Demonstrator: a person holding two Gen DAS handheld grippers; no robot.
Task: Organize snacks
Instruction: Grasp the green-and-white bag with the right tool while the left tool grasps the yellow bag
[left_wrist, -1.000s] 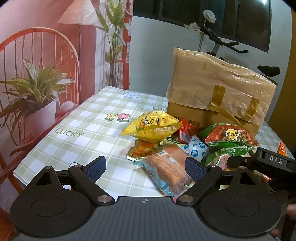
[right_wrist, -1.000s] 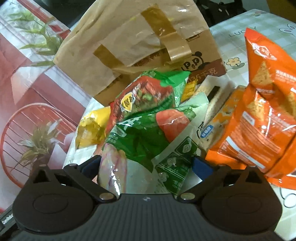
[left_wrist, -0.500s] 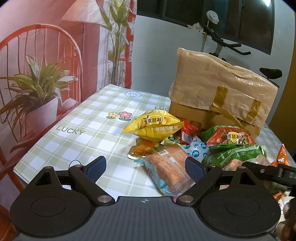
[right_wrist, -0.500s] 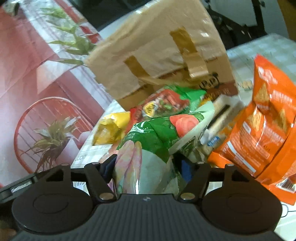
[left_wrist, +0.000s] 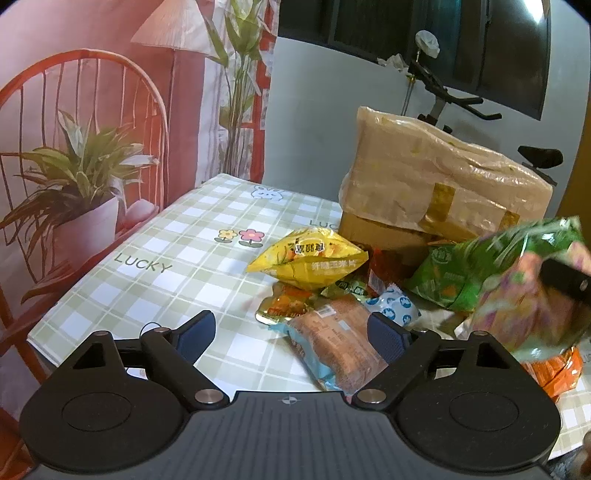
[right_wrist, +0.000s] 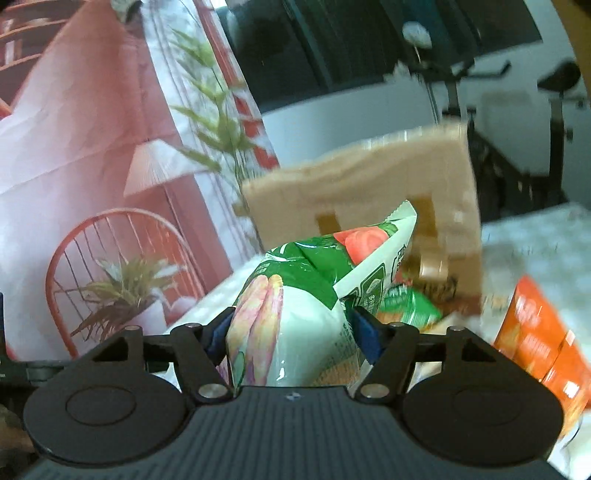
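Along the left of the left wrist view we see a backdrop (left_wrist: 92, 147) printed with a red chair, a potted plant and a lamp. Below it the checked tabletop (left_wrist: 177, 251) carries the word "LUCKY" at centre left, two printed flowers and a small rabbit further up; a second "LUC…" is cut off by the boxes. The left gripper (left_wrist: 291, 328) fills the bottom of that frame, released, its blue pads wide apart with nothing pinched between them.

At the centre lies a yellow snack bag (left_wrist: 310, 262) with Chinese characters we cannot read. Below it sit a small orange packet (left_wrist: 284, 308), a bread-like bar in a clear blue-edged wrapper (left_wrist: 332, 343) whose near end is hidden behind the gripper, and a white packet with blue dots (left_wrist: 395, 306). A red packet (left_wrist: 378, 273) is mostly buried. Above stands a stack of cardboard boxes (left_wrist: 436, 184), the upper one wrapped in plastic and tape.

At the right, blurred, the green and white snack bag (left_wrist: 517, 266) hangs in the air above the pile, a dark bar of the right gripper across it. An orange bag (left_wrist: 561, 373) is partly cut off at lower right.

In the right wrist view, the right gripper (right_wrist: 291, 328) is clenched on that green and white snack bag (right_wrist: 295, 306), both pads pressing its sides; its print shows a tomato and pale stalks, the writing too small to read. The orange bag (right_wrist: 539, 332) is blurred at the right edge.
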